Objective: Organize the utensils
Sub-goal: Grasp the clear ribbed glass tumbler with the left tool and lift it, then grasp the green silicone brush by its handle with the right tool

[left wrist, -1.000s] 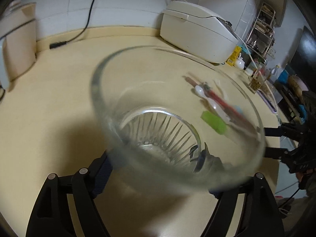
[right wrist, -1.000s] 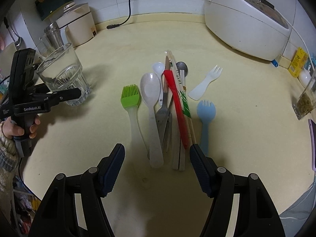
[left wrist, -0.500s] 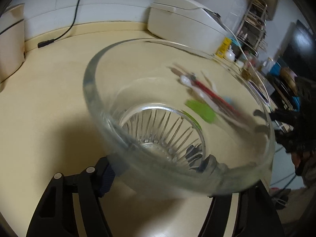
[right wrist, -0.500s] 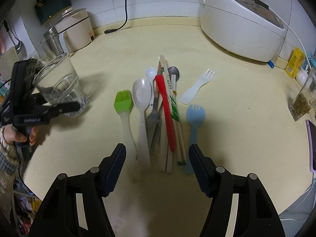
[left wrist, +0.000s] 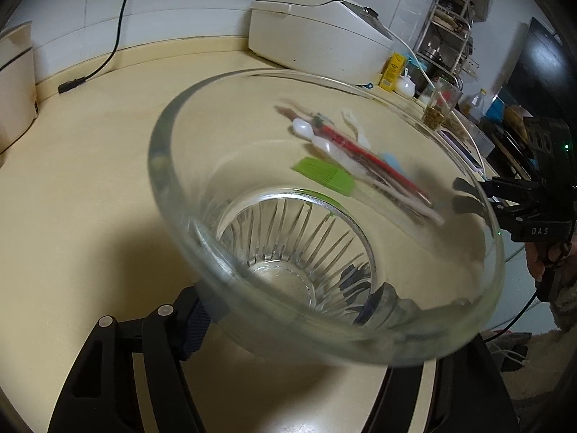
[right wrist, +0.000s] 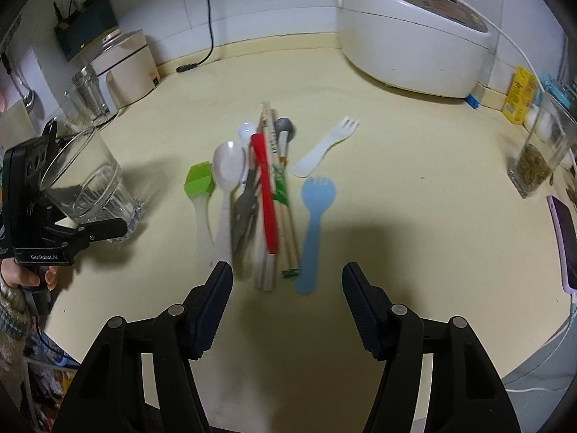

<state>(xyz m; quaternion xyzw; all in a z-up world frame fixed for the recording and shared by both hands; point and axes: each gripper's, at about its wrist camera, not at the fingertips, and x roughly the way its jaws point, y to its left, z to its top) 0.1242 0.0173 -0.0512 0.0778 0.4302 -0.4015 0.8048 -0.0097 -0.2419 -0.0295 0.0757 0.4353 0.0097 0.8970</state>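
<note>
The left gripper pinches the ribbed glass tumbler low near its base, tilted above the counter, so it could slip; the right gripper, spread and empty, hovers by the utensil pile, which may scatter.

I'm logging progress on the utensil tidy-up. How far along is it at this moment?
Done: nothing is sorted; the glass holds no utensils. In hand: the left gripper is shut on the glass, tilted beside the pile. The right gripper is open, empty, just short of the handle ends. Left: everything, including the green brush, white spoon, red utensil, blue spork and white spork, all lying on the counter.
</note>
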